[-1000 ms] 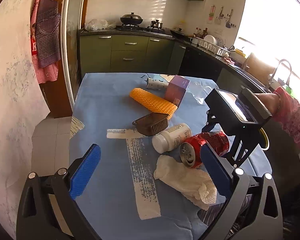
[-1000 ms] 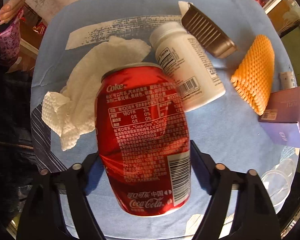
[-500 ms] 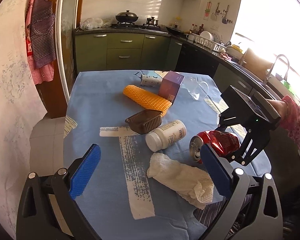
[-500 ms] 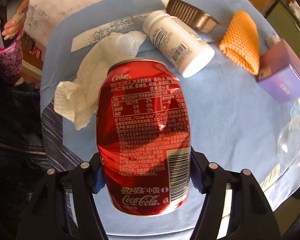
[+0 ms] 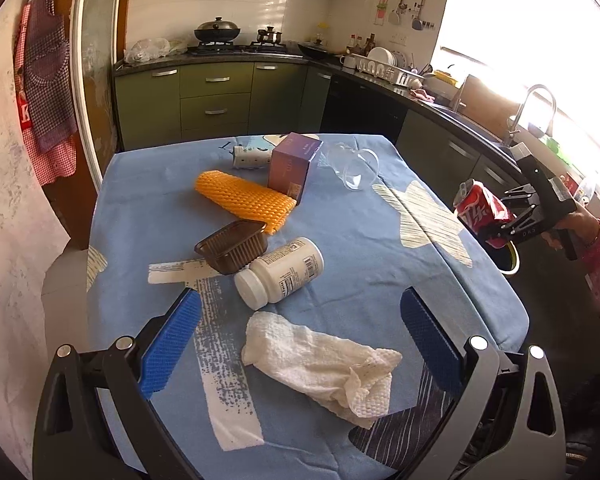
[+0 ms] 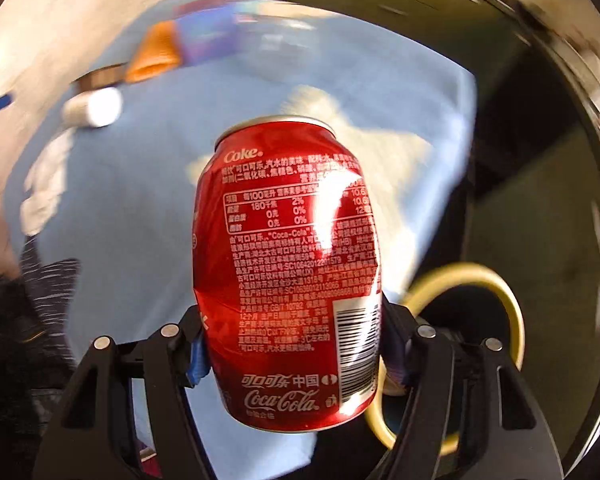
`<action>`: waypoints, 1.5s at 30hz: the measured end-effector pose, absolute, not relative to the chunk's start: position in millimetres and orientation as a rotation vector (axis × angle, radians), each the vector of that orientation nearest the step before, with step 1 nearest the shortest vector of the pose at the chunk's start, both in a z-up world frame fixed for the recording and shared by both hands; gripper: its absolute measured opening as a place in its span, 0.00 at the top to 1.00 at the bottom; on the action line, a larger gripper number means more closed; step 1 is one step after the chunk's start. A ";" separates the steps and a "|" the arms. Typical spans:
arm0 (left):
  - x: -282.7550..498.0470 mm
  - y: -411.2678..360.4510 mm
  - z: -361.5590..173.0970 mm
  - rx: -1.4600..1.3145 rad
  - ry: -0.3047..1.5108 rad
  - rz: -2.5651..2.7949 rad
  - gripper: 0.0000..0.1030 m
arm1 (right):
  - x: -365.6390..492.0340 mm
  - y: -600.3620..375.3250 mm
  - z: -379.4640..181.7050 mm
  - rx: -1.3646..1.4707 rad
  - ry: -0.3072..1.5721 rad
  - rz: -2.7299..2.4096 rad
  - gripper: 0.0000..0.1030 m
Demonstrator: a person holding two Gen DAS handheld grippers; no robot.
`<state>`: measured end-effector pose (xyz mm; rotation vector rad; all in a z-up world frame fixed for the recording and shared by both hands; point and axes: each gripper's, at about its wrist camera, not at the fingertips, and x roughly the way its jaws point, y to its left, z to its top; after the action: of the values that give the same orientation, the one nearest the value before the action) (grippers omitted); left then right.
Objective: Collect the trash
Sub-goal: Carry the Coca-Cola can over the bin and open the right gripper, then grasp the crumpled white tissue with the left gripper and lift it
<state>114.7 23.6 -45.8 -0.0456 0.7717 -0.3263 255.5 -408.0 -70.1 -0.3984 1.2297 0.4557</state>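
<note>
trash on your blue table point(image 5: 140, 208) counts out as one white pill bottle point(image 5: 280, 276) lying on its side, one crumpled paper towel point(image 5: 320, 364) near you, one brown plastic tray point(image 5: 232, 246), one orange foam net point(image 5: 244, 200), one purple box point(image 5: 294, 166), one small white can point(image 5: 252, 156) at the far side and one clear glass point(image 5: 354, 166) tipped over to the right of the box. your right gripper point(image 6: 296, 352) is clamped on the lower half of one dented red coke can point(image 6: 290, 272), a finger pressed against each side, and in the left wrist view that can point(image 5: 482, 212) hangs off the table's right edge, above a yellow-rimmed bin point(image 5: 508, 258). your left gripper point(image 5: 300, 332) is spread wide with nothing between its blue pads point(image 5: 170, 344); it hovers over the near end of the table, with the paper towel lying between the fingers and the pill bottle just beyond.
</note>
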 end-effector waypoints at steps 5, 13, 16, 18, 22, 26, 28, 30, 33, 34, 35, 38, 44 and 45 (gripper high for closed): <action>118.8 4.3 -44.9 -0.012 0.783 -0.361 0.05 | 263.3 -502.4 -90.8 -0.282 1.276 0.196 0.39; 116.5 -19.5 -37.7 0.039 0.790 -0.390 0.05 | 281.6 -550.0 -124.4 -0.183 1.296 0.039 0.27; 115.9 -23.6 -36.7 0.053 0.795 -0.393 0.05 | 279.2 -555.9 -118.1 -0.135 1.258 0.037 0.27; 115.9 -26.2 -36.9 0.059 0.801 -0.393 0.05 | 272.8 -551.5 -111.4 -0.116 1.226 0.047 0.27; 115.8 -29.2 -40.6 0.069 0.819 -0.396 0.05 | 247.6 -541.7 -99.8 -0.046 1.169 0.059 0.27; 115.2 -31.9 -48.2 0.083 0.853 -0.388 0.05 | 207.4 -521.4 -82.7 0.030 1.123 0.078 0.26; 113.9 -32.0 -52.2 0.092 0.871 -0.377 0.05 | 202.4 -515.7 -81.1 0.049 1.107 0.092 0.26; 112.5 -31.1 -57.5 0.089 0.896 -0.366 0.05 | 194.7 -507.9 -78.8 0.059 1.098 0.111 0.26; 111.3 -31.6 -67.1 0.086 0.931 -0.357 0.05 | 186.6 -495.7 -77.6 0.056 1.092 0.153 0.25; 111.5 -32.3 -71.3 0.090 0.945 -0.349 0.05 | 185.6 -490.9 -77.2 0.050 1.091 0.169 0.25; 112.3 -33.1 -75.5 0.097 0.958 -0.340 0.05 | 185.1 -486.4 -77.8 0.044 1.091 0.185 0.25; 117.4 -34.0 -87.9 0.123 0.986 -0.326 0.05 | 187.0 -475.2 -78.7 0.022 1.089 0.219 0.25; 140.2 -26.5 -125.4 0.138 1.091 -0.332 0.05 | 188.6 -464.6 -82.3 0.015 1.089 0.264 0.25; 143.3 -25.5 -132.0 0.141 1.105 -0.332 0.05 | 188.6 -464.7 -83.3 0.017 1.091 0.268 0.25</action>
<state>143.3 -25.5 -132.0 0.1414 1.1052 -0.3316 188.6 -464.7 -83.3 0.0168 1.0913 0.2679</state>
